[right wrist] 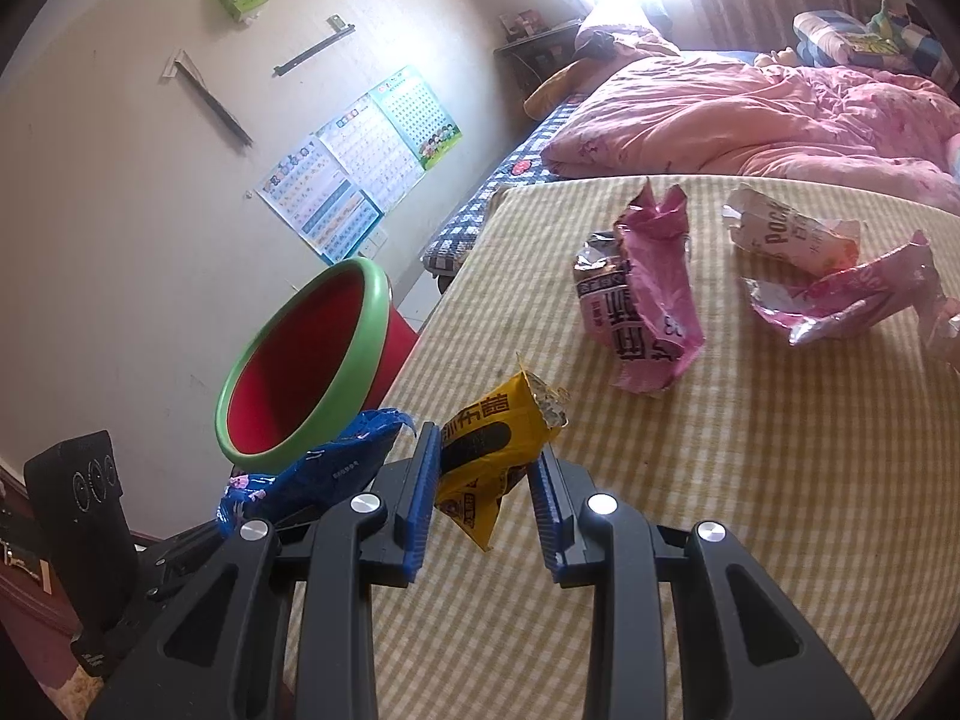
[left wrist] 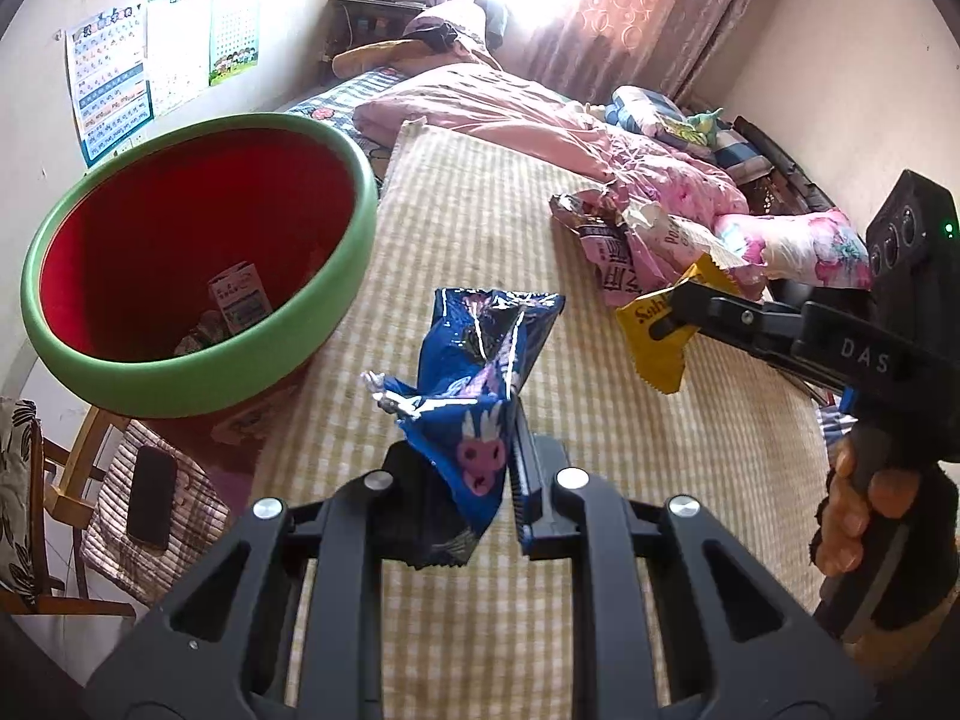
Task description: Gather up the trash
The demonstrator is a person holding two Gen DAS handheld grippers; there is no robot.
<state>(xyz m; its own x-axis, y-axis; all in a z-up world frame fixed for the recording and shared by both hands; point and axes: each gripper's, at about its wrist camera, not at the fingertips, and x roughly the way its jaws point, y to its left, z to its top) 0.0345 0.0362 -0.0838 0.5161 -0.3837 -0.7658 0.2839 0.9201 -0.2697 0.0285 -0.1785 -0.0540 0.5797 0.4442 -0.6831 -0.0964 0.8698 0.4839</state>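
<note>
My left gripper (left wrist: 462,468) is shut on a crumpled blue snack wrapper (left wrist: 480,372), lifted above the yellow checked bed mat (left wrist: 480,228). My right gripper (right wrist: 486,468) is shut on a yellow snack wrapper (right wrist: 492,450), also raised off the mat; in the left wrist view the right gripper (left wrist: 675,315) holds the yellow wrapper (left wrist: 651,348) at the right. The red bin with a green rim (left wrist: 198,360) stands left of the bed, with some trash inside; the right wrist view shows this bin (right wrist: 372,312) too. The blue wrapper (right wrist: 324,474) shows at lower left there.
A pink wrapper (right wrist: 648,312), a white Pocky packet (right wrist: 792,234) and another pink wrapper (right wrist: 840,294) lie on the mat. Pink bedding (left wrist: 510,102) is piled further back. A chair with a phone (left wrist: 150,498) stands beside the bin. A person's hand (left wrist: 852,504) grips the right handle.
</note>
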